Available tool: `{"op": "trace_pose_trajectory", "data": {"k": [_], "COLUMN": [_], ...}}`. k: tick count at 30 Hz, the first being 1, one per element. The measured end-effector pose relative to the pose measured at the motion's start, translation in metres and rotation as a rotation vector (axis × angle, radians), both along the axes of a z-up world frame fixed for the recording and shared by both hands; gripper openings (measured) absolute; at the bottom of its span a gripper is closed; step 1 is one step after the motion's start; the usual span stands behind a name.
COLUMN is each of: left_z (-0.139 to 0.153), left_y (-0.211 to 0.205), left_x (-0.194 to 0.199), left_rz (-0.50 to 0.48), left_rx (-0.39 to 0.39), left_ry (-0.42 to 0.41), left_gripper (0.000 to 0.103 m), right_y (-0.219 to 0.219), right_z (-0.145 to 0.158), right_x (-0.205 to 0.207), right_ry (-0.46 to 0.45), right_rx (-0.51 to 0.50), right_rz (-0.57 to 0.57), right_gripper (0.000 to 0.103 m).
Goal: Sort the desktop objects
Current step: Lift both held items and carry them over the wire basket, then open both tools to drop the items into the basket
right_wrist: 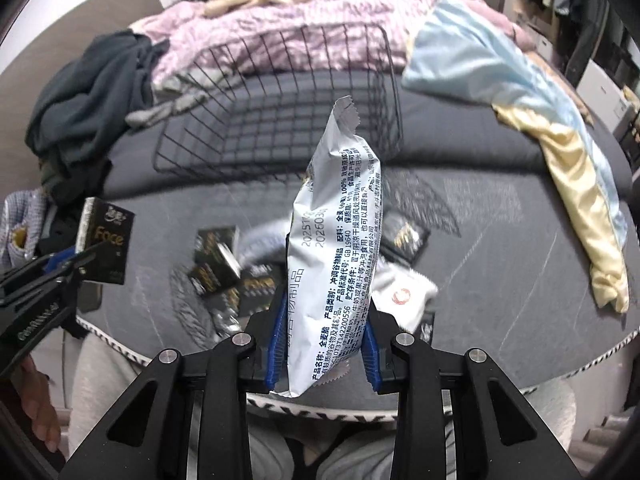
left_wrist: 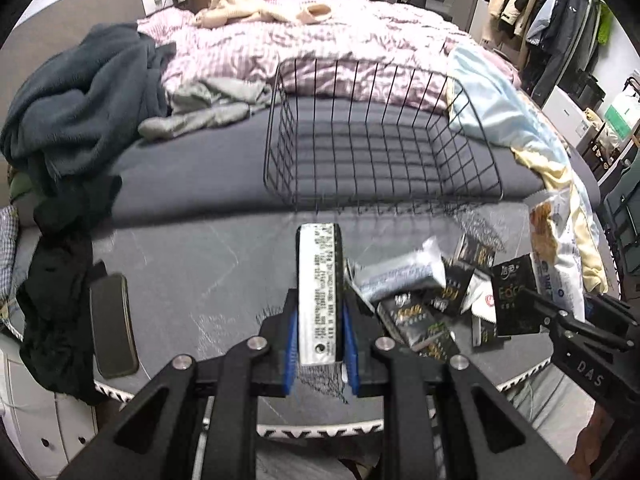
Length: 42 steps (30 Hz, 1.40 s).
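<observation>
Left tongs: my left gripper (left_wrist: 320, 344) is clamped on a black "Face" tissue pack (left_wrist: 319, 292), its white printed edge facing my camera, held above the near edge of the grey table (left_wrist: 192, 280).
Right tongs: my right gripper (right_wrist: 324, 354) grips a white snack packet (right_wrist: 336, 256) upright, its crimped top pointing at the basket.
Basket: the black wire basket (left_wrist: 380, 148) sits on the bed (left_wrist: 200, 168) just past the table's far edge; I see nothing inside.
Pile: black tissue packs (left_wrist: 424, 320) and a silver pouch (left_wrist: 396, 276) lie jumbled right of centre.
Phone: a dark phone (left_wrist: 113, 326) lies near the table's left edge.
</observation>
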<state>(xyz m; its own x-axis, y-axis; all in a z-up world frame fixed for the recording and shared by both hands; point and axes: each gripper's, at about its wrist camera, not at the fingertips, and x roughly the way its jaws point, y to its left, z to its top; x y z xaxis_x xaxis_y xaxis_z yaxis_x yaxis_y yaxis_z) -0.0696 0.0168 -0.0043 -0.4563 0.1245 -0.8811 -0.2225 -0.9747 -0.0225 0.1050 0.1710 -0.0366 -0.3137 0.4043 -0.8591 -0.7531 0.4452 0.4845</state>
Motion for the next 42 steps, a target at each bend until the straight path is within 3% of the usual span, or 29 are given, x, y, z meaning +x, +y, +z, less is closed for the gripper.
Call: {"op": "trace_pose_trajectory", "data": {"k": [10, 15, 22, 23, 25, 26, 27, 36, 42], "left_z": [0.025, 0.000, -0.026, -0.028, -0.028, -0.028, -0.026, -0.016, -0.027], "left_y": [0.037, 0.052, 0.055, 0.055, 0.058, 0.058, 0.058, 0.043, 0.023], "left_x": [-0.086, -0.127, -0.144, -0.144, -0.144, -0.143, -0.140, -0.123, -0.089], "left_rz": [-0.063, -0.076, -0.063, -0.066, -0.070, -0.069, -0.069, -0.064, -0.065], "left_rx": [0.016, 0.029, 0.049, 0.050, 0.039, 0.031, 0.022, 0.040, 0.047], "left_ry": [0.082, 0.034, -0.022, -0.028, -0.028, -0.018, -0.002, 0.011, -0.025], "left_gripper": [0.020, 0.020, 0.021, 0.026, 0.049, 0.068, 0.074, 0.075, 0.075], "right_y": [0.088, 0.133, 0.142, 0.141, 0.137, 0.135, 0.133, 0.113, 0.072], "right_z": [0.024, 0.000, -0.033, -0.037, -0.042, -0.043, -0.041, -0.026, -0.033], "right_x": [0.049, 0.064, 0.062, 0.061, 0.064, 0.065, 0.066, 0.069, 0.058], "right_ry": [-0.049, -0.051, -0.009, -0.006, 0.013, 0.019, 0.020, 0.024, 0.053], "right_rx": [0.127, 0.107, 0.051, 0.046, 0.049, 0.054, 0.061, 0.087, 0.065], "right_rz": [-0.015, -0.024, -0.025, -0.032, -0.051, -0.063, -0.076, -0.100, -0.097], "right_gripper": [0.033, 0.033, 0.033, 0.034, 0.043, 0.056, 0.063, 0.065, 0.065]}}
